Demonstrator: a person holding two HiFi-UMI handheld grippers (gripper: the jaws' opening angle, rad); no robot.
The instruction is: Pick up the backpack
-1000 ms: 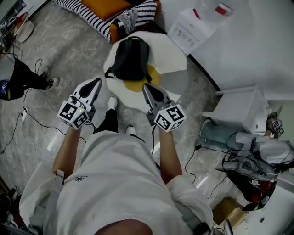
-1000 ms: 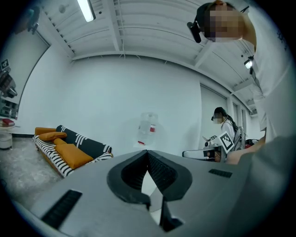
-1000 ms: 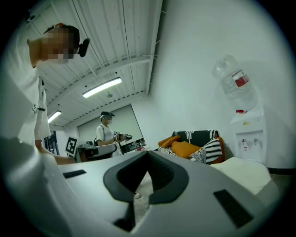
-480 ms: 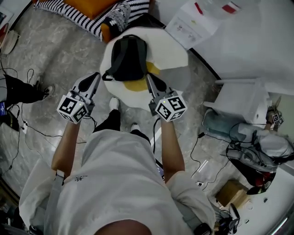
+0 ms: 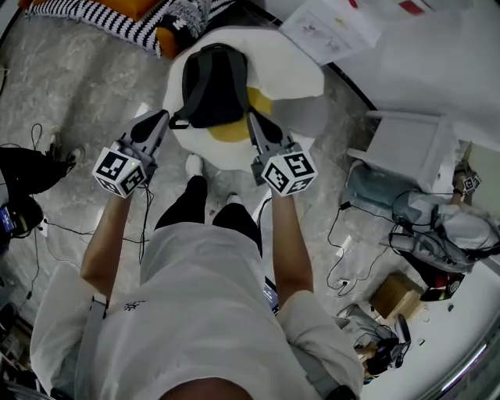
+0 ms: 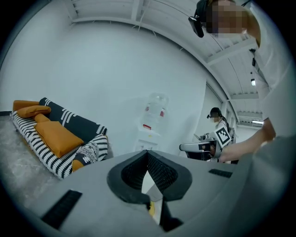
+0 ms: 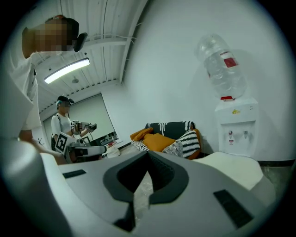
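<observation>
A black backpack (image 5: 212,84) lies on a white egg-shaped cushion seat (image 5: 293,74) with a yellow centre, at the top middle of the head view. My left gripper (image 5: 162,116) is shut and empty, its tips by the seat's left edge, just short of the backpack's lower left strap. My right gripper (image 5: 251,116) is also shut and empty, over the seat's front edge to the right of the backpack. Neither touches the backpack. In the left gripper view the left gripper (image 6: 148,156) has its jaws together. The right gripper (image 7: 148,159) looks the same in its own view; the backpack shows in neither.
A striped sofa with orange pillows (image 5: 101,14) lies at the top left. A white water dispenser (image 5: 332,27) stands behind the seat. A white stool (image 5: 410,160), bags (image 5: 445,238) and floor cables (image 5: 344,234) crowd the right. Another person (image 6: 216,121) stands in the background.
Both grippers have moved forward and down to either side of the seat's front. The backpack has not moved. Both stay shut.
</observation>
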